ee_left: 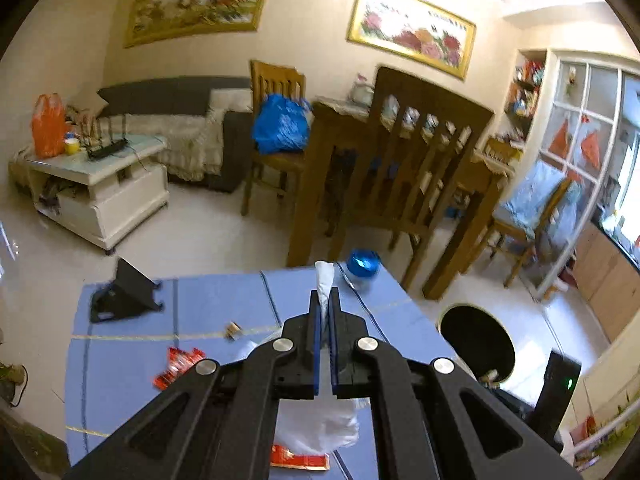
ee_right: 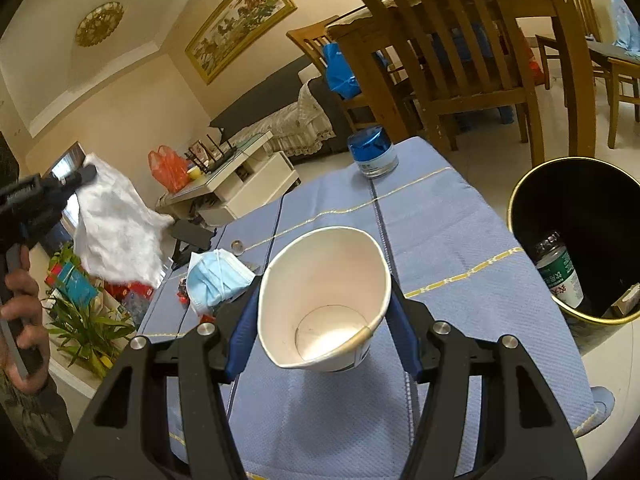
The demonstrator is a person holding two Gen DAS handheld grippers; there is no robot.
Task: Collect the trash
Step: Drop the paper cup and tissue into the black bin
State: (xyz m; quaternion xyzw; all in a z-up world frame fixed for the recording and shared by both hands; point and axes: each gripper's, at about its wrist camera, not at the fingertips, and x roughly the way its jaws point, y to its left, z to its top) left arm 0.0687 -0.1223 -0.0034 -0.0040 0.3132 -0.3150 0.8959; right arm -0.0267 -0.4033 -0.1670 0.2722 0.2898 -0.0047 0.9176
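Left gripper (ee_left: 325,300) clamped shut on a crumpled white plastic bag (ee_left: 320,424) raised above the blue-clothed tabletop (ee_left: 224,320), right gripper (ee_right: 324,308) fingers squeezing a dented white paper cup (ee_right: 324,300), black round bin (ee_right: 580,240) just beside the tabletop.

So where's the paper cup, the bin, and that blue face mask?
paper cup (ee_right: 320,280): right wrist view, on its white inner wall, between the right claw's blue pads.
bin (ee_right: 532,184): right wrist view, on its gold rim.
face mask (ee_right: 216,276): right wrist view, on its pleated blue front.
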